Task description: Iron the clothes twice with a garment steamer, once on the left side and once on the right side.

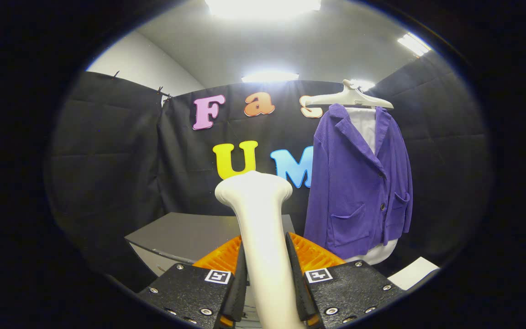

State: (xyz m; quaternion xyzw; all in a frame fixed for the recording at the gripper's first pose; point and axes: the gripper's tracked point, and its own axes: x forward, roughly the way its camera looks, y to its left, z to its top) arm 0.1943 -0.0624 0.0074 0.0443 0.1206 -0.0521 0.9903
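Gripper (266, 274) clamped on steamer (258, 214) handle, head raised — purple jacket (354, 192) on hanger (347, 97) beyond, to the right

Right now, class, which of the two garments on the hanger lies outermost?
The purple jacket, buttoned, with two front pockets. The white garment shows at its neckline and below its hem. The gripper fingers clamp the white steamer.

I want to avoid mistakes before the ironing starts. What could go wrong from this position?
1. The gripper is shut on the white garment steamer, gripping its narrow handle; the head might twist or slip when pressed on cloth.
2. The purple jacket hangs freely on a white hanger, so a push may swing it away.
3. The grey table lies just beyond the fingers; a low swing could hit it.
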